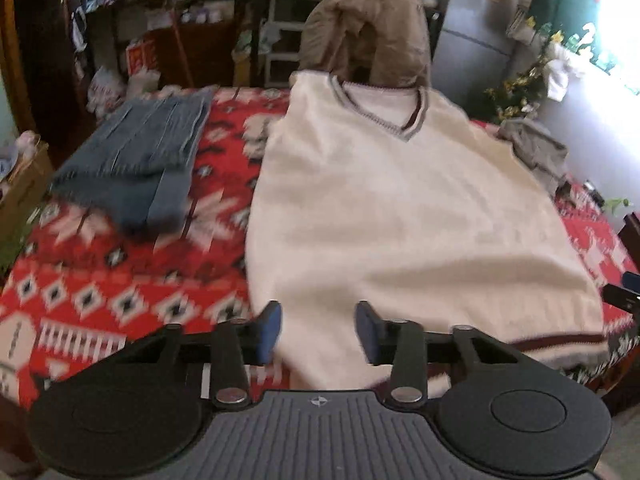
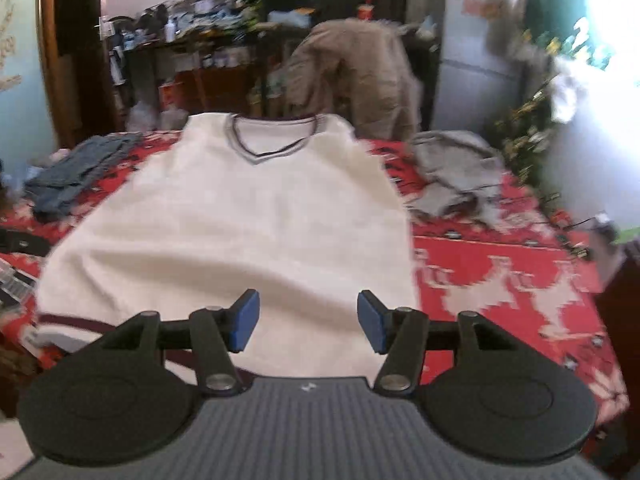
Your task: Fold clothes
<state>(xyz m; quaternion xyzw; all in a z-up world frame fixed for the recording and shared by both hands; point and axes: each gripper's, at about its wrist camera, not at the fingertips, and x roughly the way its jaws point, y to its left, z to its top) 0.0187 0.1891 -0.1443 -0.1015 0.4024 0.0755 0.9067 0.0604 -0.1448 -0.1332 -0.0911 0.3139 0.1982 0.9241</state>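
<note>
A cream V-neck sweater vest (image 1: 400,216) with a dark striped neck and hem lies flat, collar at the far side, on the red patterned blanket (image 1: 112,288). In the left wrist view my left gripper (image 1: 319,330) hangs over the vest's near left hem, its blue pads (image 1: 270,330) apart with nothing gripped between them. The right wrist view shows the same vest (image 2: 248,224), and my right gripper (image 2: 308,322) over its near right hem, jaws spread wide and holding nothing.
Folded jeans (image 1: 132,160) lie on the blanket left of the vest. A crumpled grey garment (image 2: 452,172) sits to its right. A brown jacket (image 1: 368,36) hangs over a chair beyond the far edge. Cluttered shelves and a fridge stand behind.
</note>
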